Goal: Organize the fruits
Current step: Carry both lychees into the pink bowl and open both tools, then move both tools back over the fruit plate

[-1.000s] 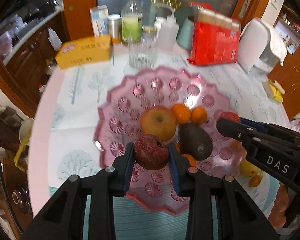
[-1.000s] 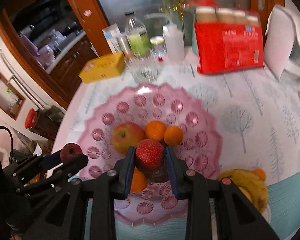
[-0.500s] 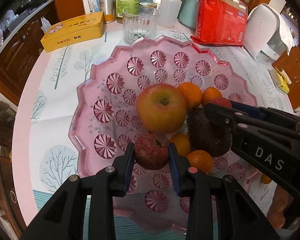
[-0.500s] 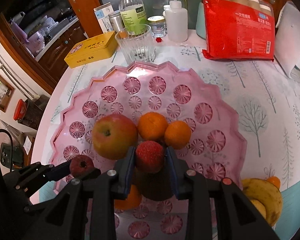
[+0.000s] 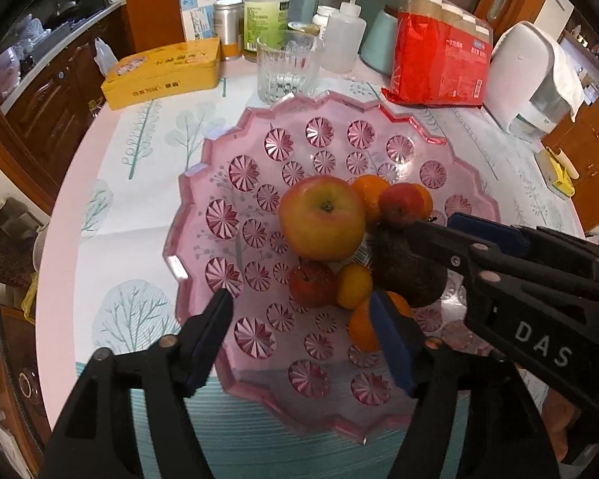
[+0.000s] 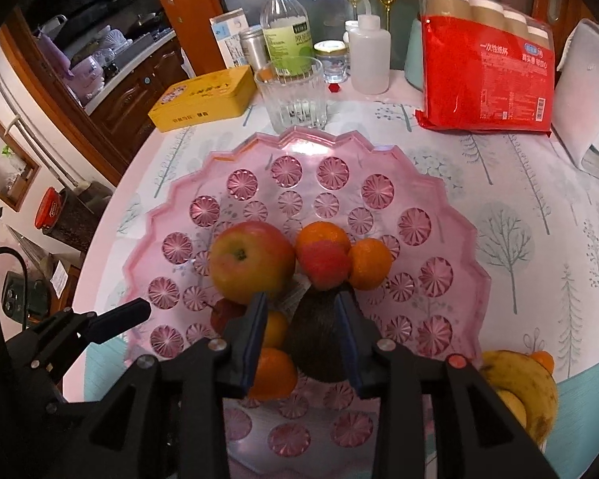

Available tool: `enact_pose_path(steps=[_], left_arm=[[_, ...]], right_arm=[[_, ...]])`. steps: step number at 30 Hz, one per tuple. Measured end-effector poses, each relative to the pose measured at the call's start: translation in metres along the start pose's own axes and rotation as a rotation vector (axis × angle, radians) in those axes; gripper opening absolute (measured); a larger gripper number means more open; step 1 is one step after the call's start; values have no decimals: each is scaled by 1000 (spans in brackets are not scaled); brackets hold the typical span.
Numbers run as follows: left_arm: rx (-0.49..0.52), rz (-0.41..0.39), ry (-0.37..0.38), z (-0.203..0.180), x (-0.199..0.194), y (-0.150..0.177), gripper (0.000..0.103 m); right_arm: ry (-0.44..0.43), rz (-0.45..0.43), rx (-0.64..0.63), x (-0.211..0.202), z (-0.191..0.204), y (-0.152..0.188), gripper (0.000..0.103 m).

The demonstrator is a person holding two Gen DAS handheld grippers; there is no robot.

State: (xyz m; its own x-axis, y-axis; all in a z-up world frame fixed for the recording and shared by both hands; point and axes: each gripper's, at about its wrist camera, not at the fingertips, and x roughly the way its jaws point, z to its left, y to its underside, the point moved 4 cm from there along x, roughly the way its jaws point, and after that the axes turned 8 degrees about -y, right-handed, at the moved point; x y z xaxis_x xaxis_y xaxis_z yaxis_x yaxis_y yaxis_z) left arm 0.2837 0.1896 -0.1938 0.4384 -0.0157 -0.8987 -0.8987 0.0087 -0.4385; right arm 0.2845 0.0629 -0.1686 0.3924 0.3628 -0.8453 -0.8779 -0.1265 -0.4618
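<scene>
Your tray [image 5: 203, 215] sits on the tabletop [image 5: 112, 183] ahead of both jaws. The big apple [image 5: 321, 217] and avocado [image 6: 319, 319] lie in it. Left gripper [image 5: 299, 319]: jaws wide, empty, small apple [image 5: 311, 283] between them. Right gripper [image 6: 301, 319]: jaws parted, empty, flanking the avocado.

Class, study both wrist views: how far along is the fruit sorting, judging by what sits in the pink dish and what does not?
Done: the pink dish holds a large apple, oranges, an avocado, a small red apple and a red fruit. In hand: nothing; the left gripper and right gripper are both open. Left: a banana and an orange lie outside on the table.
</scene>
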Motion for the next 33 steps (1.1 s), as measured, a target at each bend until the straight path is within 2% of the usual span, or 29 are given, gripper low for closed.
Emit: enact_pose_path(steps=[13, 22, 27, 33], left_arm=[[-24, -44, -20, -3, -50, 15, 74], [-66, -112, -28, -10, -104, 33, 74], [-80, -160, -61, -24, -140, 47, 74], [-90, -182, -93, -56, -174, 67, 74]], right_arm=[[3, -67, 43, -56, -2, 20, 35], [-42, -129, 33, -106, 0, 38, 35], [-75, -176, 8, -139, -1, 49, 35], [-97, -211, -38, -181, -15, 68, 35]])
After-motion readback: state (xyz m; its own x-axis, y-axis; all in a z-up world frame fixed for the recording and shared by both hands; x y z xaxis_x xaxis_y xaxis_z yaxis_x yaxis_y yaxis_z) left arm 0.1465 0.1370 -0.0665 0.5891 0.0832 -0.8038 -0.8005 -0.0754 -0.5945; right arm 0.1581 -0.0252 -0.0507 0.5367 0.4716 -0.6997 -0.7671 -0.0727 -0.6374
